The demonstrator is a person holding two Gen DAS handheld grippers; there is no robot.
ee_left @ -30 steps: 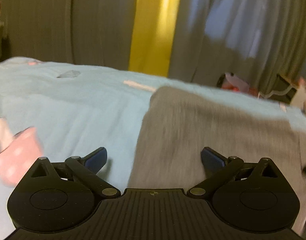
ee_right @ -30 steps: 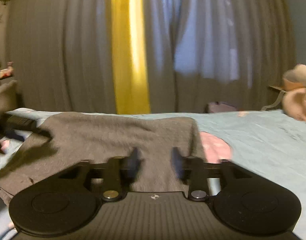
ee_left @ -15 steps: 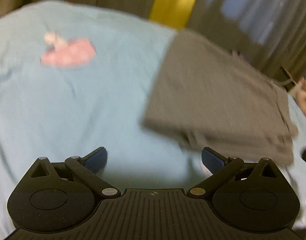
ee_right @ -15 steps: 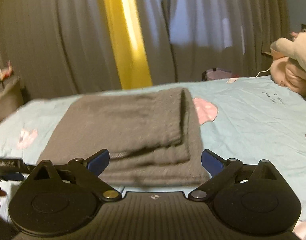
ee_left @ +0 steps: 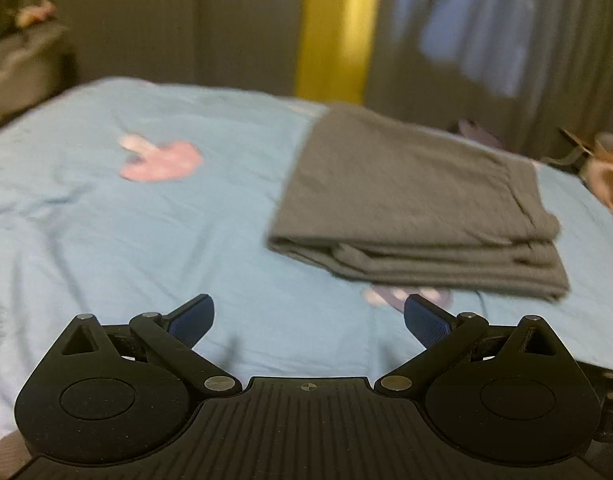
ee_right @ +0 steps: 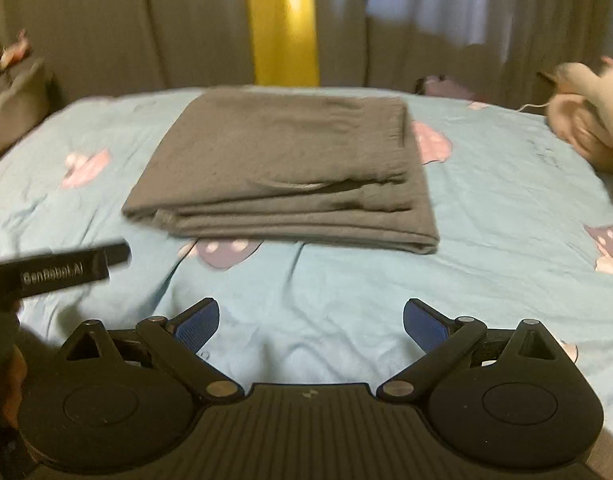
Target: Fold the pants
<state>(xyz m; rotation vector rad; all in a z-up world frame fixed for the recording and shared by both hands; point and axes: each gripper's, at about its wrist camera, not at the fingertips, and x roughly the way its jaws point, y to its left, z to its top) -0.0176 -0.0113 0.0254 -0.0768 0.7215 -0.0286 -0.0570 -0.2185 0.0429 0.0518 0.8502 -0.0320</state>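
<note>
Now we see the gray pants (ee_right: 282, 168) lying folded in a stacked rectangle on the light blue bedsheet (ee_right: 346, 300), their layered near edge facing us. Bare sheet runs between that edge and both tools, and more of it spreads wide to the left. Our left gripper (ee_left: 308, 320) hangs above the sheet with fingers spread and holding nothing, the pants ahead to its right. Our right gripper (ee_right: 310, 320) sits likewise, spread and unloaded, facing the pants squarely.

Pants: one grey folded stack (ee_right: 282, 168), at 12 o'clock
Grippers: two, right gripper (ee_right: 311, 322), left gripper (ee_left: 309, 320), both spread wide
Bedsheet: one, light blue (ee_right: 506, 200)
Curtain stripe: one, yellow (ee_right: 282, 20)
</note>
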